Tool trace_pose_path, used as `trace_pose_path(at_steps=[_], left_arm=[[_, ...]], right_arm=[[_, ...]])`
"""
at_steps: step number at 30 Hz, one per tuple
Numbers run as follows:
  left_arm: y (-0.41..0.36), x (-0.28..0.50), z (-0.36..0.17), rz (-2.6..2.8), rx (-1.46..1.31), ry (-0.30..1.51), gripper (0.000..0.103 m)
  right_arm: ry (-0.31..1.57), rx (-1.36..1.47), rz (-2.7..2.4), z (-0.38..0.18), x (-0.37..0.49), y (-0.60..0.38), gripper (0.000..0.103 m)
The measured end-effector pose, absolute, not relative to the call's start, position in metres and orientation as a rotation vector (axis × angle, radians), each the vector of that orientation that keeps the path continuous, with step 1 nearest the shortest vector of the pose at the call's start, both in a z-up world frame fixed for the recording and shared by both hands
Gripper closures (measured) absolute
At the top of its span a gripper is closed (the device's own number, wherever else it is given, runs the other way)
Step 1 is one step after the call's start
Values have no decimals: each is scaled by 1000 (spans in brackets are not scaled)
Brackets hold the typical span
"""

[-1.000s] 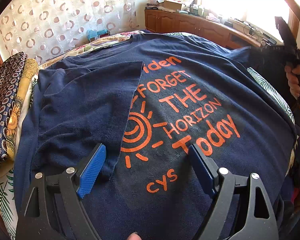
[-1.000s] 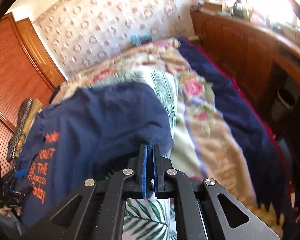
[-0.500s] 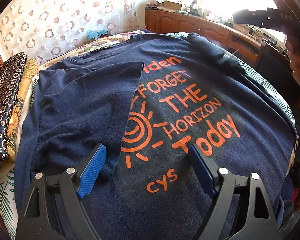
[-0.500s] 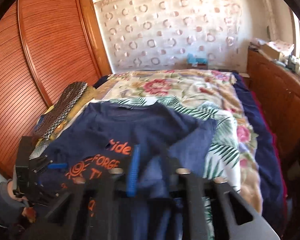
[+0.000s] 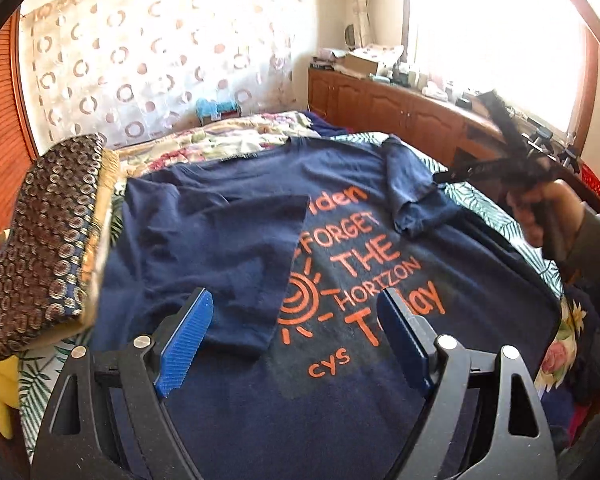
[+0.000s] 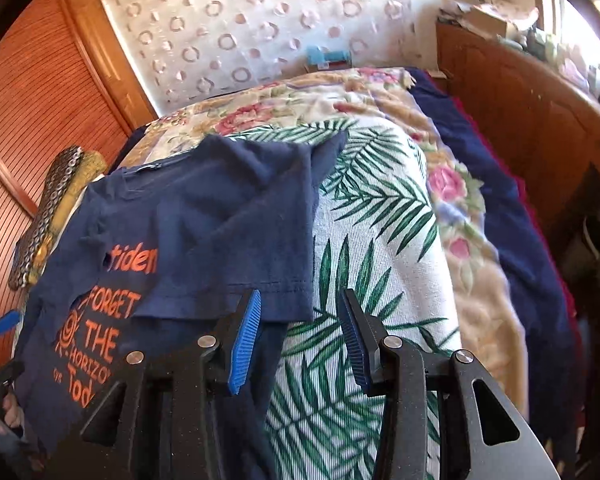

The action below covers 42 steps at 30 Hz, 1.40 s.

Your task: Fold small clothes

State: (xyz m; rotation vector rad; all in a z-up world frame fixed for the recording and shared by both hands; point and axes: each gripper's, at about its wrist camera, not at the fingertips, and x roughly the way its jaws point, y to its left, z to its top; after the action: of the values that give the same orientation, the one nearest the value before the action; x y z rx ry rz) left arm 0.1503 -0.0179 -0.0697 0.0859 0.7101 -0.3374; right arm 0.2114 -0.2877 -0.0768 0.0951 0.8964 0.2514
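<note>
Bed (image 6: 380,208): tee (image 5: 228,240) w/ "FORGET THE HORIZON"

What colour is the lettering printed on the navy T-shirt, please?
Orange lettering on the T-shirt, clearest in the left wrist view.

The left claw (image 5: 296,344) is held wide open, tipped downward, and nothing is pinched between its blue pads (image 5: 184,346). The right claw (image 6: 298,344) is tipped downward too; its jaws have just been opening, they stand partly apart, and nothing is squeezed between them. In the left wrist view, the right claw is seen gripped by a hand (image 5: 540,212), with a dark sleeve behind it.
</note>
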Motion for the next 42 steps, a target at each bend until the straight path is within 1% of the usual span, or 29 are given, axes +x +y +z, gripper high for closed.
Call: trace_pose_path(at_steps=[2,3,4,5,7,12,17,21,25,27,28,29,31,38,42], left_arm=[[-13,149,-66,-325,81,700,18],[-10,149,-65,-320,76,697,18],[-8,149,-64,-316,69,693,18],[-4,148,-63,-313,59,691,18],[0,147,-63,-307,47,691,18],[7,146,-62,-291,31,686,18],[14,147,-62,-282,19,682,18],[23,150,-64,-272,13,687,18],[37,157,-68,-258,-2,695,18],[42,159,-69,-254,-8,695,18],[45,161,-70,-251,-9,695,18],[47,163,-70,-248,-11,697,18],[53,169,-69,-244,-12,701,18],[66,203,-61,-249,9,702,18],[68,236,-54,-266,41,724,28]], right_arm=[[910,100,257,-80,219,-285,60],[884,94,266,-78,220,-290,61],[888,90,269,-79,223,-288,75],[896,91,282,-78,227,-287,94],[850,54,274,-72,230,-281,99],[745,-16,292,-40,230,-258,100],[711,-65,355,-17,243,-217,100],[710,-107,395,-11,262,-180,100],[744,-130,448,-19,290,-152,100],[758,-147,446,-25,301,-146,97],[761,-147,449,-26,310,-145,88],[761,-148,449,-28,314,-146,74],[751,-155,435,-29,319,-154,58],[748,-237,321,-51,315,-186,57],[789,-262,258,-76,321,-206,57]])
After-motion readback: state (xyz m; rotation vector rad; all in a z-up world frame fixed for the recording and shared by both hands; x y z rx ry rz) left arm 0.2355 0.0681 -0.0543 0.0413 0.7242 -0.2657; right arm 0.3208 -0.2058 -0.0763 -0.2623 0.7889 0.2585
